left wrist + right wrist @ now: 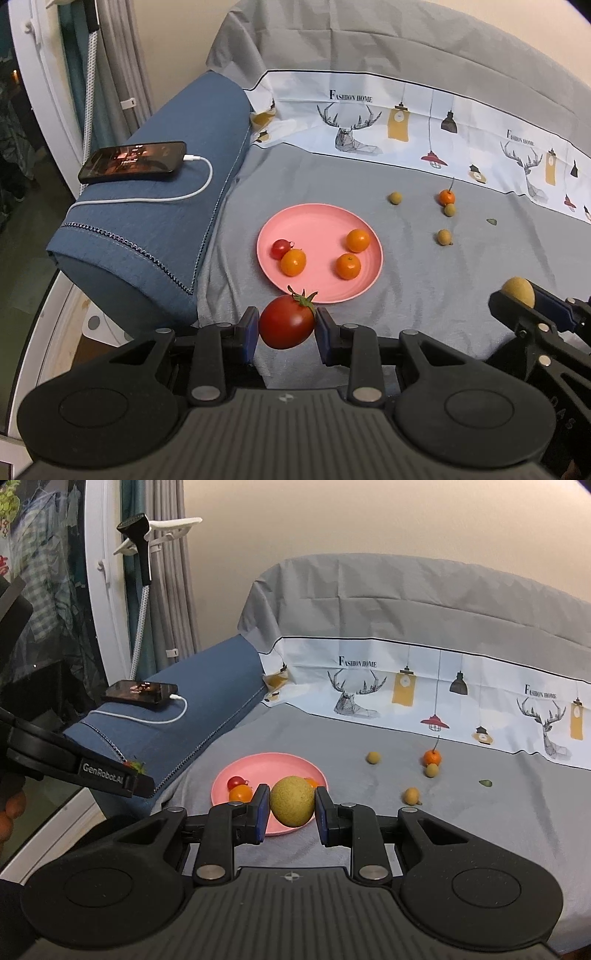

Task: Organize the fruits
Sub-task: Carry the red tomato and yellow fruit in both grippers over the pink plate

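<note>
Left wrist view: both grippers carry fruit above the sofa.
The left gripper (286, 328) is clamped on a red tomato (287, 322) just short of the pink plate (317, 225); the right gripper (290, 808) pinches a yellow-green fruit (292, 801), with three oranges (357, 240) on the plate.

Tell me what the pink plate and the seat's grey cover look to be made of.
Pink plate: probably plastic or melamine, with a smooth, matte, evenly coloured surface and a thin moulded rim; ceramic can't be ruled out. Grey cover: woven fabric, matte, shown by its soft wrinkles and folds.
</note>
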The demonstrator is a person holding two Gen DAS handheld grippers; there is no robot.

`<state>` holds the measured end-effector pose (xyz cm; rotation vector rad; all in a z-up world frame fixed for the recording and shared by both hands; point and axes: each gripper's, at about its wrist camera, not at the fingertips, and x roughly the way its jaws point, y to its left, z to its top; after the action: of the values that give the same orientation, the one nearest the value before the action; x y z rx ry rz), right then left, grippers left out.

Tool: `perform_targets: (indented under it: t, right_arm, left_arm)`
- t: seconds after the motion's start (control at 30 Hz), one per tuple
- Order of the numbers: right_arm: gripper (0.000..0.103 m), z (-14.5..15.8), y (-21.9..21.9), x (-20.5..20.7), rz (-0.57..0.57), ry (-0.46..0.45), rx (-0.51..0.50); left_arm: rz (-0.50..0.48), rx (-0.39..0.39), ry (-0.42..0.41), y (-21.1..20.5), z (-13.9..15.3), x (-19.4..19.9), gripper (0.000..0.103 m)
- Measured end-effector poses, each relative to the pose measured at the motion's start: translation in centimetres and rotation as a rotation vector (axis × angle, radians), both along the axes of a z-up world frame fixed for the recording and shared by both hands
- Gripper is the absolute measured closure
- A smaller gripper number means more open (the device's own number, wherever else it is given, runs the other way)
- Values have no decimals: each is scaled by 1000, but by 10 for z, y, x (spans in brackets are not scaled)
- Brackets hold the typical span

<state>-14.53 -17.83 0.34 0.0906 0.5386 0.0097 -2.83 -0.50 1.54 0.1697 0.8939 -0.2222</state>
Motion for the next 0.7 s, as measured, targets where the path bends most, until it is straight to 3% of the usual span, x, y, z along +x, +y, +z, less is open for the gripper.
perform_targets:
  t: [0.7]
  right_arm:
    - [76,-12,2,16,-13,72,-17]
  left_arm:
    - [-2,-16,49,0,-16,21,67]
